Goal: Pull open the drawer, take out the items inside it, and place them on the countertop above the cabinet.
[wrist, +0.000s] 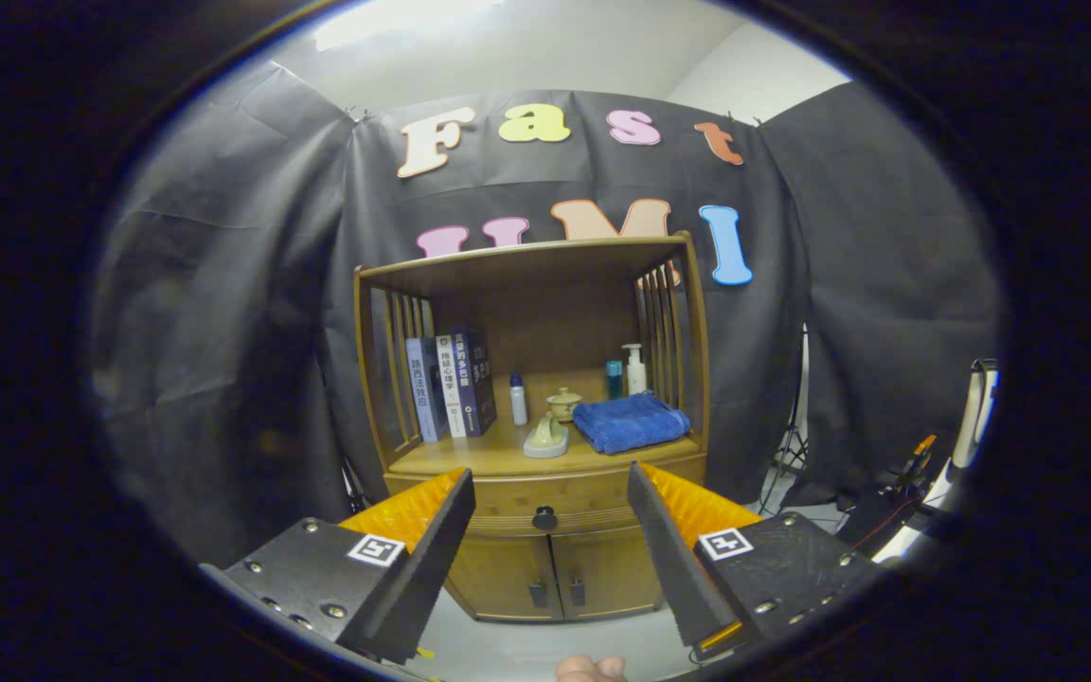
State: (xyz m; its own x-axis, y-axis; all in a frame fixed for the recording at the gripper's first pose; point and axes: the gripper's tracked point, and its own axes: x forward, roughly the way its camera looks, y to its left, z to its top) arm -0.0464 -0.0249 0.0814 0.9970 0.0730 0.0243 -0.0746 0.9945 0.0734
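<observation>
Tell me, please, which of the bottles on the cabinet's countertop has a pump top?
The white bottle at the back right, behind the blue towel. The others have plain caps. The claw is open, well short of the closed drawer.

Closed wooden drawer (545,512), dark knob (545,518)

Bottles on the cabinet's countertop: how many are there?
3: a white bottle beside the books, a teal bottle and a pump bottle behind the blue towel. Others may be hidden. Tongs open.

A brown wooden cabinet (545,559) with a black drawer knob (545,518) carries a blue folded towel (630,422) and blue-spined books (451,386)
</observation>
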